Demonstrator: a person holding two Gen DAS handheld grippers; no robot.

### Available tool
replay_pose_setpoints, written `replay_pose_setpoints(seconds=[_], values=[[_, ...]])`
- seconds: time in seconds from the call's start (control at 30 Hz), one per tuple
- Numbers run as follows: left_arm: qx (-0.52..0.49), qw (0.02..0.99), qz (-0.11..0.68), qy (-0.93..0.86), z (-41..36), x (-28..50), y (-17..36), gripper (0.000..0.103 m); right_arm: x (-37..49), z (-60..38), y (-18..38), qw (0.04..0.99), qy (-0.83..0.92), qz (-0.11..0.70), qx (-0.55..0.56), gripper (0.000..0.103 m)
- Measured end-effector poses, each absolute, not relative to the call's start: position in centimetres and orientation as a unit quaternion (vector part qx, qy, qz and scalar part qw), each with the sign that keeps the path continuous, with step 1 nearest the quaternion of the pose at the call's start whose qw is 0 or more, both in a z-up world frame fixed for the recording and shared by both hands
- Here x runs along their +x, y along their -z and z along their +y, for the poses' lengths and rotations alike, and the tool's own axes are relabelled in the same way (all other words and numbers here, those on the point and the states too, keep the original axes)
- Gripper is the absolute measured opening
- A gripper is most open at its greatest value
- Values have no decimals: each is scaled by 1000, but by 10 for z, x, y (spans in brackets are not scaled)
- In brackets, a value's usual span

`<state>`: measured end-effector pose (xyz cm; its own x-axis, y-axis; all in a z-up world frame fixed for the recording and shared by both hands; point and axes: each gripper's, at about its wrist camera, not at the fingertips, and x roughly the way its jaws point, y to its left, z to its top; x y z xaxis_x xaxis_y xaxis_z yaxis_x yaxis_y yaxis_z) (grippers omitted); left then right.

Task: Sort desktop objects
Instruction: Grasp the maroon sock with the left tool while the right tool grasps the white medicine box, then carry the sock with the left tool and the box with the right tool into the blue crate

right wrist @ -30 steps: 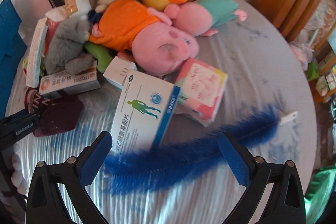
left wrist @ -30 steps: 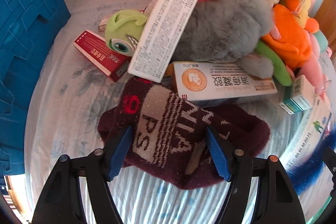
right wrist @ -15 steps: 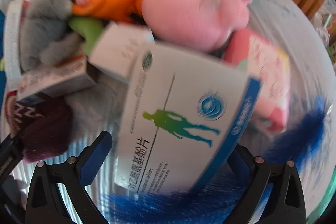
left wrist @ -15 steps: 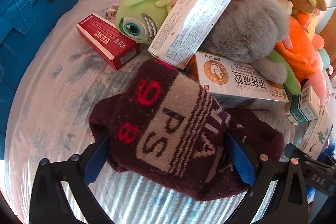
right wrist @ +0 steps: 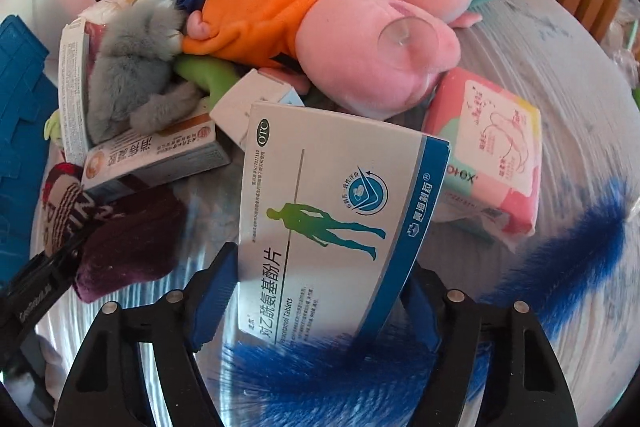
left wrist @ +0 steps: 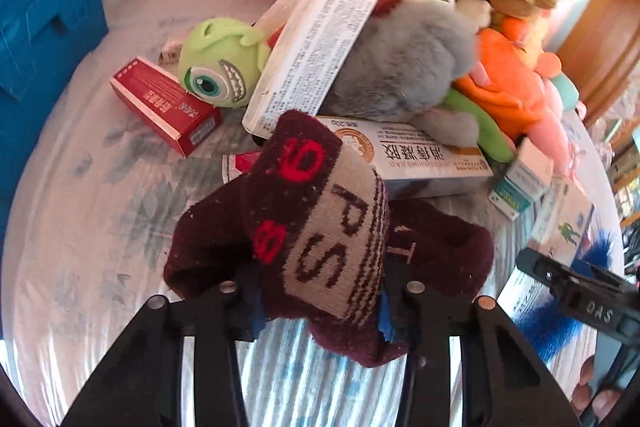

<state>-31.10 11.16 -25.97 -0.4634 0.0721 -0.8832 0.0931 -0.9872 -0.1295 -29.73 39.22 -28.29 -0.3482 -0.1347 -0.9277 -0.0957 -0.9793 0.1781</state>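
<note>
While you look through the left wrist view, your left gripper (left wrist: 316, 301) is clamped on the maroon knit sock (left wrist: 320, 227), bunched up between the blue pads near its patterned band. It's soft and light and will flop; the free end droops over the striped sheet (left wrist: 80, 227), so watch that it doesn't snag the orange-and-white medicine box (left wrist: 420, 157) just behind it. A pinch through the thick bunched fold looks safest; thin edges would likely slip out. Behind sit the red box (left wrist: 166, 105), the green one-eyed plush (left wrist: 220, 67), the long white box (left wrist: 320, 35) leaning on the grey plush (left wrist: 404, 63), and the blue crate (left wrist: 44, 11) at far left, probably a sorting target.

Right wrist view: your right gripper (right wrist: 320, 291) is closed onto the white-and-blue tablet box (right wrist: 332, 219), pads on its two long side edges near the bottom end. It's stiff thin carton and probably light, so squeezing hard could crush it; a grip on the edges, not the broad face, seems right. The box looks tilted up off the sheet, over the blue feather (right wrist: 360, 367) lying across the jaws. The feather is flimsy and could drag along. The pink plush (right wrist: 372, 63) and pink packet (right wrist: 488, 155) lie just beyond.
</note>
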Motion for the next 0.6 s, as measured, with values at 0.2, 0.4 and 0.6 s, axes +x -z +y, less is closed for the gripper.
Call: replay_pose_setpoints(seconds=[0.2,0.4,0.6], values=[[500,21,52,864,118,-308,262,44,-295,392,289,-16,816,-97,570,82],[491,11,47,870,117,-301,247,34,-279,394,285,2,828,-86,554,77],[435,10,36,900,138,-261,191,32,-251,396,243,29,861,-70,503,76]])
